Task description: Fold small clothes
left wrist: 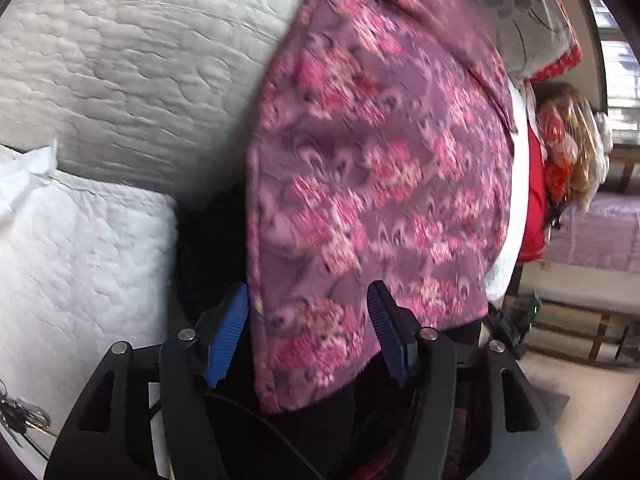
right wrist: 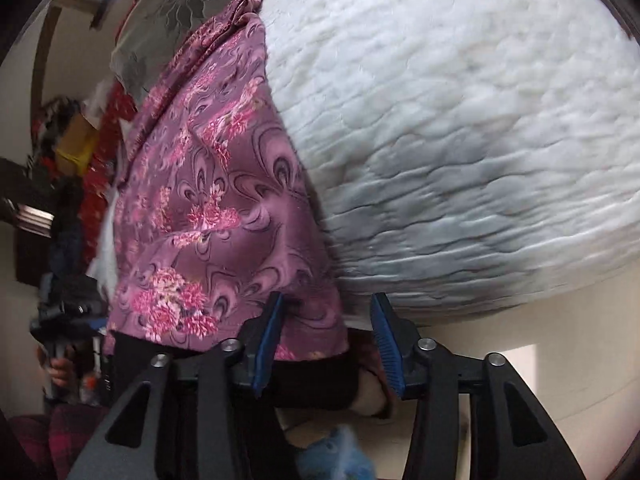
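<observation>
A purple garment with pink flowers [left wrist: 372, 176] lies on a white quilted bed [left wrist: 132, 68] and hangs over its edge. My left gripper [left wrist: 308, 300] is open, its blue pads [left wrist: 228, 332] wide apart around the garment's lower corner, not closed on it. In the right wrist view the same garment [right wrist: 208, 216] lies at the left on the white quilt [right wrist: 460, 140]. My right gripper [right wrist: 326, 312] is open, its blue pads [right wrist: 386, 344] spread at the garment's lower right corner, with the cloth edge between them.
A white pillow [left wrist: 76, 248] lies at the left. A grey flowered cloth [right wrist: 180, 12] lies past the garment. Red and patterned clothes [left wrist: 560, 152] pile at the far side. A blue fluffy thing [right wrist: 340, 456] shows below my right gripper. Keys [left wrist: 20, 420] lie on the bed.
</observation>
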